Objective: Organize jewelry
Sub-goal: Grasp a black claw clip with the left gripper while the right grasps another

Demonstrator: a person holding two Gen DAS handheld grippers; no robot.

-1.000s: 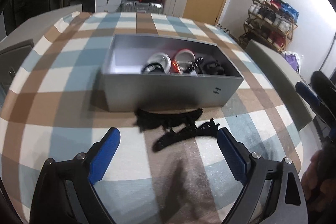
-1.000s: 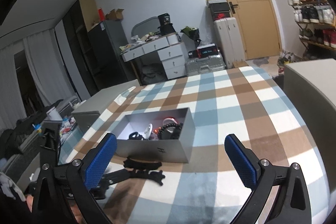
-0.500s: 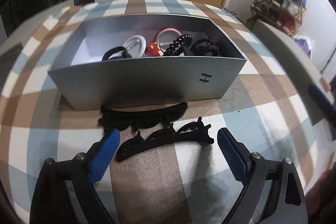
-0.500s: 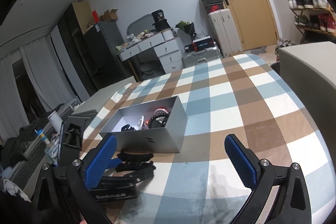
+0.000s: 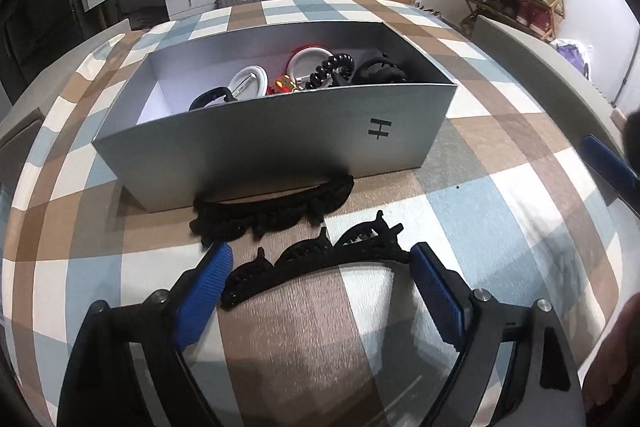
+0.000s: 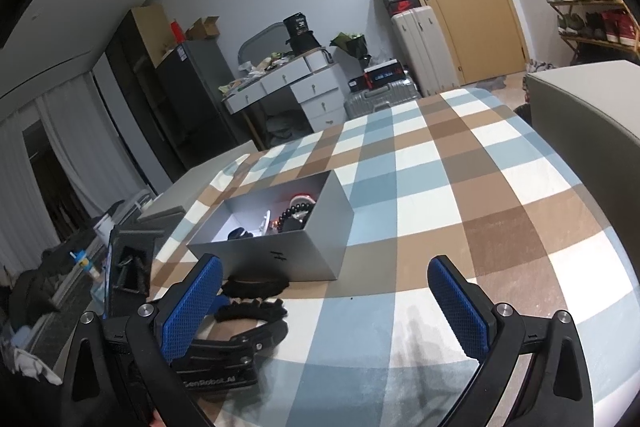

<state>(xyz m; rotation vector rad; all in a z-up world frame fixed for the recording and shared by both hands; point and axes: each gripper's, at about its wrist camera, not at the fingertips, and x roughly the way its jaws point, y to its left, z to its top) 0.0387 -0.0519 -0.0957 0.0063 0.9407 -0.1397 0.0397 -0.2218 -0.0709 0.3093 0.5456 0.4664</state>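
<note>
Left gripper (image 5: pixel 320 263) spread around hair clip (image 5: pixel 316 263) before box (image 5: pixel 280 143); right gripper (image 6: pixel 320 291) spread, seen only rightward

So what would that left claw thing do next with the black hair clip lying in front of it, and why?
Probably close on it. The left gripper is open, with its blue fingers on either side of the black hair clip, which lies flat on the checked cloth. The grey box just behind it already holds other accessories, so gripping and lifting the clip looks like the next step.
</note>
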